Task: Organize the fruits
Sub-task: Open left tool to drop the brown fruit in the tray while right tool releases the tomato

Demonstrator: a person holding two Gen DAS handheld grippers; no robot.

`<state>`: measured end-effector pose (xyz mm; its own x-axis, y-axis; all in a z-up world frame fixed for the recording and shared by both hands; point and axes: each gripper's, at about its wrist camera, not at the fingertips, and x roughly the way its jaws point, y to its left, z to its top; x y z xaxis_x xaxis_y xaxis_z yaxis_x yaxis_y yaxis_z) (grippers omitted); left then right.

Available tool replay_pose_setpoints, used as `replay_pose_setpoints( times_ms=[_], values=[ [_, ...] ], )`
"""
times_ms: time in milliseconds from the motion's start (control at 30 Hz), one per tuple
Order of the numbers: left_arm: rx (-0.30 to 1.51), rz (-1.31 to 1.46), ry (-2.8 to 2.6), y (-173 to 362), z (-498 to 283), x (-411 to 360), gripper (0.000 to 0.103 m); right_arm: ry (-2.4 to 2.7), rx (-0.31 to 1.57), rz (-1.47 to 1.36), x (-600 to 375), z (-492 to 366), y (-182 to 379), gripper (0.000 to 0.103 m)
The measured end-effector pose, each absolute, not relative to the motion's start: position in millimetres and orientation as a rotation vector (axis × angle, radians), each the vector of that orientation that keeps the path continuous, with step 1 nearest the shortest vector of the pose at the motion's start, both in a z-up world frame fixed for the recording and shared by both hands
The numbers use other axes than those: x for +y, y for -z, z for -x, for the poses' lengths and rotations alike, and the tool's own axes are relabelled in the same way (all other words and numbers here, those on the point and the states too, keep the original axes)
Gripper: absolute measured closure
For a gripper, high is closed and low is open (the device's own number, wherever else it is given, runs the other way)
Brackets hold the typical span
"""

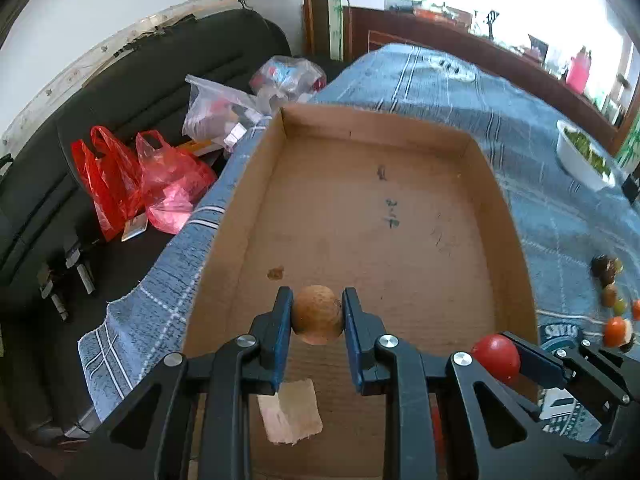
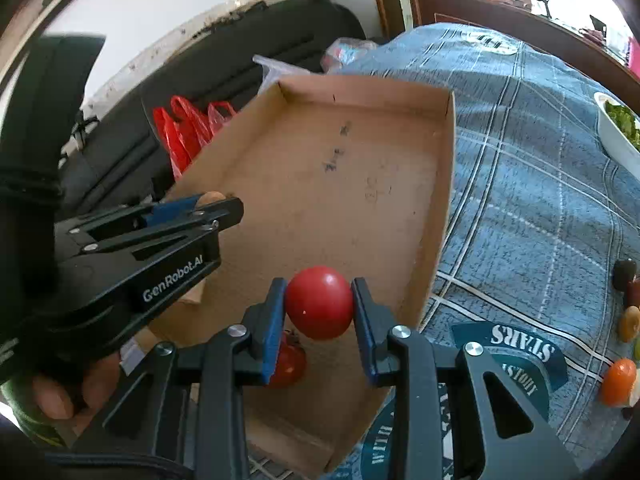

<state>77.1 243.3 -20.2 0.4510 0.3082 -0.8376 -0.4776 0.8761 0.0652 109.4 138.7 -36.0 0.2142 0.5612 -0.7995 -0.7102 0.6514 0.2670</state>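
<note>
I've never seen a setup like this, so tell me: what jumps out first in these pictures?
Two black grippers hang over a shallow cardboard box on a blue plaid cloth. The left gripper pinches a small brown round fruit; the right gripper clamps a shiny red tomato, with another tomato lying in the box beneath it.

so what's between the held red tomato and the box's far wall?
Bare cardboard floor with ink marks, nothing else, between round red tomato and far wall; right wrist view.
</note>
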Motion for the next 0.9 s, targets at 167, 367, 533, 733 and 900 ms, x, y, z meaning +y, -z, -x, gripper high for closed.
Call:
replay_pose_setpoints(
  times_ms=[167, 367, 533, 733, 900],
  values=[
    [1.054, 0.159, -0.484, 33.9, -80.8, 237.0, 0.078, -0.879, 1.022, 0.214, 144.1, -109.3, 41.5, 0.068],
    [1.033, 0.168, -0.498, 27.1, -76.8, 239.4, 0.054, -0.89, 1.018, 0.21, 138.5, -108.2, 38.3, 0.056],
    [1.002, 0.179, -0.505, 16.7, -70.1, 237.6, 0.052, -0.887, 0.99, 0.185, 127.4, -103.1, 28.9, 0.054],
    [0.976, 0.208, -0.5, 6.8, -62.3, 229.1, 0.052, -0.881, 0.974, 0.157, 108.6, -92.4, 20.7, 0.054],
    [0.953, 0.203, -0.485, -2.1, -56.8, 212.3, 0.047, -0.876, 0.958, 0.121, 86.7, -84.8, 12.5, 0.054]
  ],
)
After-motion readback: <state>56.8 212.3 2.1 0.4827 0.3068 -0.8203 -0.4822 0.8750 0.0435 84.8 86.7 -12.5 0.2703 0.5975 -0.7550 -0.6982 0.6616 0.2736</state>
